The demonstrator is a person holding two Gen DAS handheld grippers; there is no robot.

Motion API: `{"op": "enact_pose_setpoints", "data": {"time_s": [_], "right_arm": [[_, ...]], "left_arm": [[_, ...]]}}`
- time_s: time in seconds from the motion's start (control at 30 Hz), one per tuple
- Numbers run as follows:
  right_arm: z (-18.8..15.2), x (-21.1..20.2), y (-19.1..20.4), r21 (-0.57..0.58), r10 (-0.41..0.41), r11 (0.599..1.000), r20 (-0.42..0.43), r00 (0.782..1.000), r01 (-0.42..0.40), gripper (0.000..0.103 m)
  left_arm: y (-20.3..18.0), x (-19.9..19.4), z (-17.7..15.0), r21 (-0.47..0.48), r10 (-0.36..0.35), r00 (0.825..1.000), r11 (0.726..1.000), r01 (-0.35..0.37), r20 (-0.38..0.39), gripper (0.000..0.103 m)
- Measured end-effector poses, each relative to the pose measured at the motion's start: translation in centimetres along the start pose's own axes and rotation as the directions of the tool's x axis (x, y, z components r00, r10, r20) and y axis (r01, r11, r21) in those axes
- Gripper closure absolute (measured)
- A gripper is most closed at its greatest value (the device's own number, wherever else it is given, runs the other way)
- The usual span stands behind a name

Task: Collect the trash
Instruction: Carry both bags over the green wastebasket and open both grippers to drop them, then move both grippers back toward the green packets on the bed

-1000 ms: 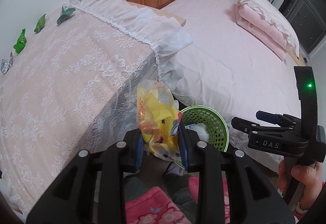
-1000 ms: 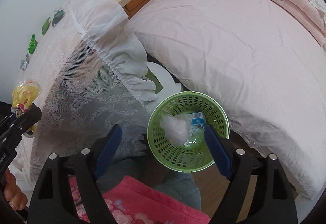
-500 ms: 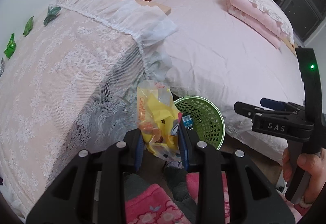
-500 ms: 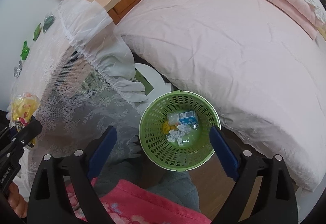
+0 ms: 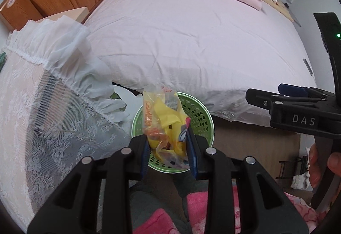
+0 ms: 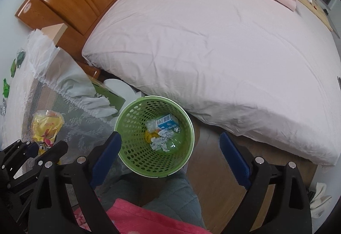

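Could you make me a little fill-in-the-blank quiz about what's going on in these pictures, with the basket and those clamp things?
1. The left gripper is shut on a crumpled ____ wrapper.
2. The trash goes into a perforated basket whose colour is ____.
3. The right gripper has its jaws ____, holding nothing.
4. Inside the basket lies a small blue carton beside crumpled white ____.

Missing words: yellow; green; open; paper

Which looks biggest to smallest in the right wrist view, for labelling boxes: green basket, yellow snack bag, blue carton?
1. green basket
2. yellow snack bag, though it sits nearer the lens, held by the left gripper, so its true size is unsure
3. blue carton, inside the basket
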State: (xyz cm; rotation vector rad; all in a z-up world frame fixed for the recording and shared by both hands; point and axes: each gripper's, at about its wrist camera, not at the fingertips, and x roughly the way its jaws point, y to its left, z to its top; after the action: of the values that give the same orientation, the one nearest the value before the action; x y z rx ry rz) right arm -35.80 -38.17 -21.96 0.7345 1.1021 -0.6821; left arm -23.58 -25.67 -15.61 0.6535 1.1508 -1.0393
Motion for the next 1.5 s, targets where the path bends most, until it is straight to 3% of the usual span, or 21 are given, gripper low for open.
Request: {"op": "enact_pose_setpoints", "data": {"time_s": [0.1,0.17,0.23,0.43,0.8,1.0,1.13,1.3,1.5], "right_arm": [[-0.2,0.0,-1.1,0.025,-0.003,1.000,0.001,1.000,0.003,0.010],[-0.2,0.2,-1.5,0.034,0.000,0.999,-0.001,1.000,0.000,0.010],[-0.2,0.3,-1.6,0.037,0.007,0.999,-0.002,1.000,-0.007,0.010],[-0.1,0.2,-1.3,0.026,0.028,0.999,0.002,1.000,-0.028,0.010],[0.1,0.0,0.3,-0.006,0.041,0.999,-0.007,0.999,-0.041,0.010],[0.1,0.1,1.0,-0.020,0.045,0.999,-0.012,0.999,-0.045,0.010],[0.1,0.1,1.5,-0.031,0.053,0.998,-0.017,0.998,-0.054,0.010],[0.1,-0.6,4.0,-0.124,0.077,0.989,0.002,0.997,-0.076,0.010],[0.9,-1.6,11.8,-0.282,0.137,0.952,0.036,0.990,-0.121,0.010]], "left_arm": [[-0.8,0.4,0.0,0.012,-0.005,1.000,1.000,0.005,-0.010,0.071],[-1.0,0.5,-0.1,0.014,0.000,1.000,1.000,0.000,-0.018,0.061],[-1.2,0.5,-0.2,0.013,0.016,1.000,1.000,-0.016,-0.010,0.043],[-0.7,-0.4,-0.2,0.016,0.050,0.998,0.999,-0.050,0.024,0.013],[1.4,-1.2,-0.2,-0.043,0.068,0.997,0.997,-0.066,0.046,0.008],[3.0,-2.5,-0.5,-0.102,0.158,0.983,0.984,-0.148,0.093,0.008],[5.0,-3.5,-0.8,-0.171,0.168,0.980,0.974,-0.148,0.106,0.008],[9.2,-5.6,-1.4,-0.287,0.187,0.975,0.947,-0.148,0.116,0.008],[17.1,-9.2,-2.9,-0.417,0.295,0.943,0.884,-0.208,0.155,0.008]]}}
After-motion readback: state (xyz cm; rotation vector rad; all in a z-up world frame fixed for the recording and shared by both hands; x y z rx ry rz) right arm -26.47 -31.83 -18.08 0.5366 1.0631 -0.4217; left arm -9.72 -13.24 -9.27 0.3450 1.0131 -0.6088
